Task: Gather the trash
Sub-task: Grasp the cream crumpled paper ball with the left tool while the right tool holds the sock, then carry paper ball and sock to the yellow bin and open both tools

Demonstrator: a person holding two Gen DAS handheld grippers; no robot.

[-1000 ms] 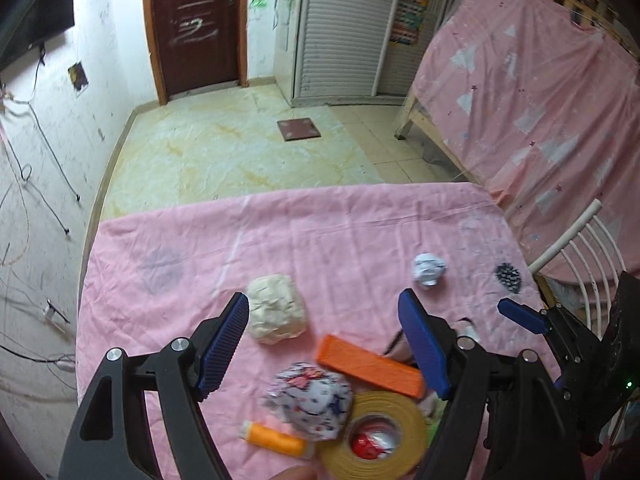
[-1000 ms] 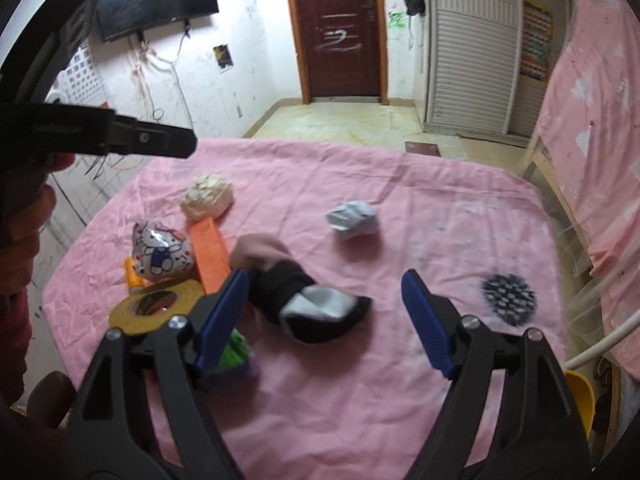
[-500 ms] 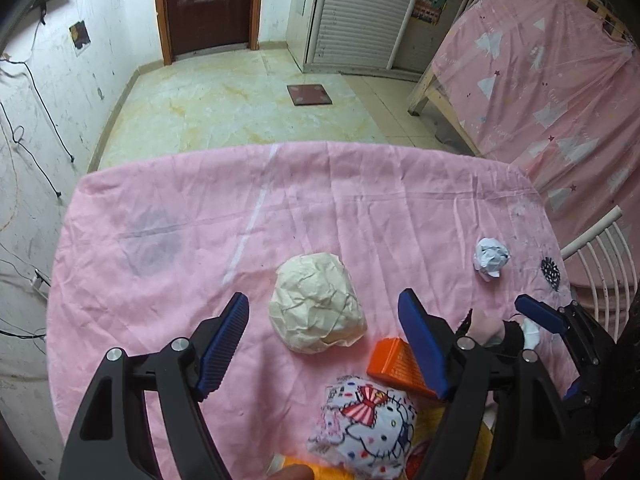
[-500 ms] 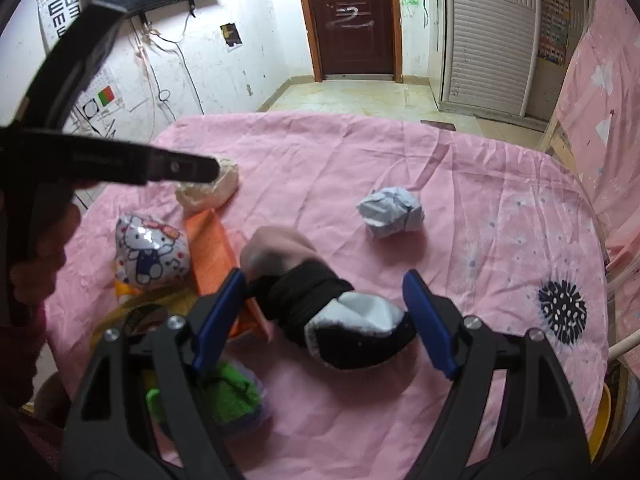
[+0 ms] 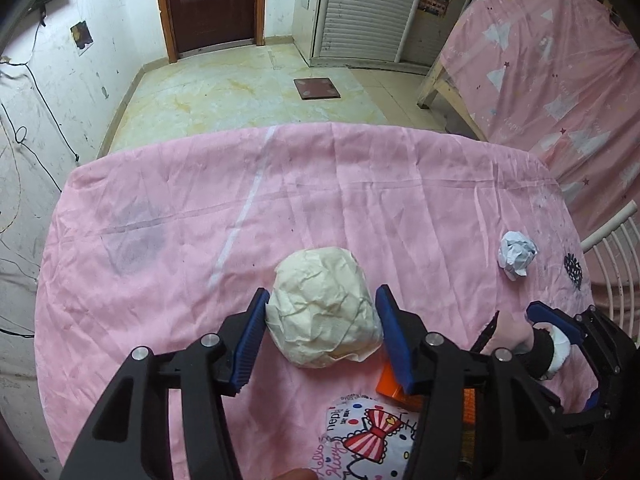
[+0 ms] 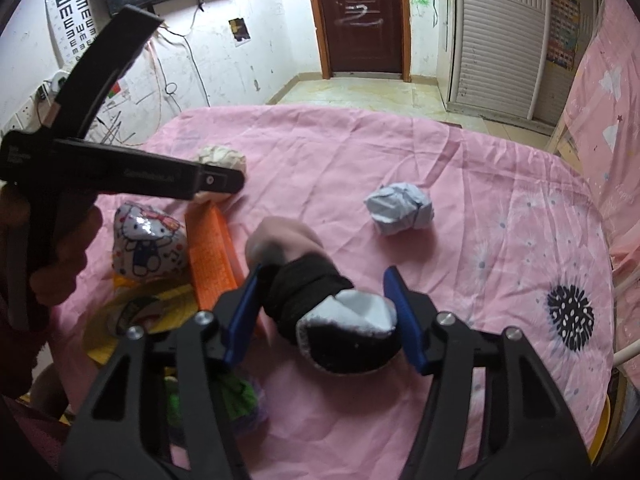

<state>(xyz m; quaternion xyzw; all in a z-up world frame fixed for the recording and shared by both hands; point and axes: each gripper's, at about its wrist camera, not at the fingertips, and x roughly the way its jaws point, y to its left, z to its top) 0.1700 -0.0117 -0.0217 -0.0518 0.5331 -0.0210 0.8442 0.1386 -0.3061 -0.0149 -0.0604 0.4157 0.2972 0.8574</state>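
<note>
A cream crumpled paper ball (image 5: 326, 306) lies on the pink tablecloth (image 5: 280, 200). My left gripper (image 5: 322, 320) has closed around it, both blue pads against its sides. It also shows in the right wrist view (image 6: 222, 158), partly behind the left gripper's arm (image 6: 120, 176). My right gripper (image 6: 326, 308) is closed around a rolled black, white and pink sock (image 6: 320, 300), pads touching its sides. A bluish-white crumpled paper ball (image 6: 400, 208) lies apart further out; it also shows in the left wrist view (image 5: 517, 254).
A Hello Kitty wrapper (image 6: 148, 240), an orange box (image 6: 212, 256), a yellow tape roll (image 6: 136, 316) and a green-purple item (image 6: 236, 396) lie at the table's left near side. A white chair back (image 5: 616, 264) stands right of the table. A pink-draped bed (image 5: 560, 60) is beyond.
My left gripper moved forward over the cream ball and its jaws narrowed onto it. My right gripper moved onto the sock and its jaws narrowed around it.
</note>
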